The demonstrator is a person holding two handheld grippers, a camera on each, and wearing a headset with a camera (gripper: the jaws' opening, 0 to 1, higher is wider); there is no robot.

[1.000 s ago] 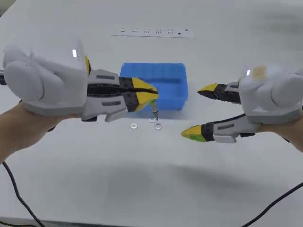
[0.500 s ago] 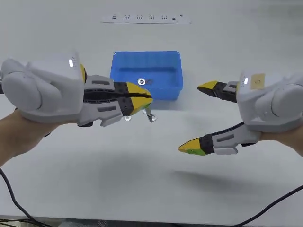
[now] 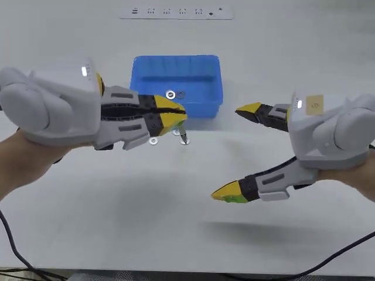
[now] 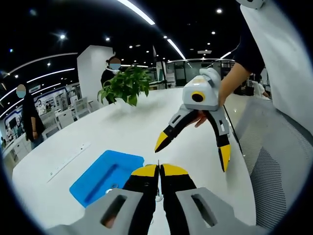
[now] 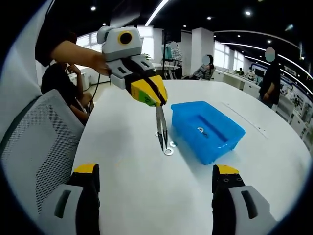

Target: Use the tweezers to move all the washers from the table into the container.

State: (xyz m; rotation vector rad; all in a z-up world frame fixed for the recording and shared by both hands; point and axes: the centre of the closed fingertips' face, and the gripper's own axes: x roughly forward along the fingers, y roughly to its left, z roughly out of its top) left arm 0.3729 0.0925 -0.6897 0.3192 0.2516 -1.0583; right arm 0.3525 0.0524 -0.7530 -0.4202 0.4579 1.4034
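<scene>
My left gripper [image 3: 180, 116] is shut on thin metal tweezers [image 3: 183, 136] that point down at the table. Their tips hover just above loose washers [image 3: 153, 141] lying in front of the blue container [image 3: 143, 67]. In the right gripper view the tweezers [image 5: 161, 125] hang over the washers [image 5: 168, 152] beside the container [image 5: 225, 139]. Two washers [image 3: 170, 94] lie inside the container. I cannot tell if the tips grip a washer. My right gripper [image 3: 234, 152] is open with nothing in it, to the right of the container. It shows open in the left gripper view, as the right gripper [image 4: 193, 149].
A white power strip [image 3: 176, 12] lies at the far edge of the white table [image 3: 176, 222]. Black cables trail off the near corners. In the left gripper view, a potted plant [image 4: 124, 85] stands on the far side, with people and office chairs around.
The head view has tipped, so the container and washers sit higher in the picture. The left gripper stays shut on the tweezers over the washers. The right gripper stays open.
</scene>
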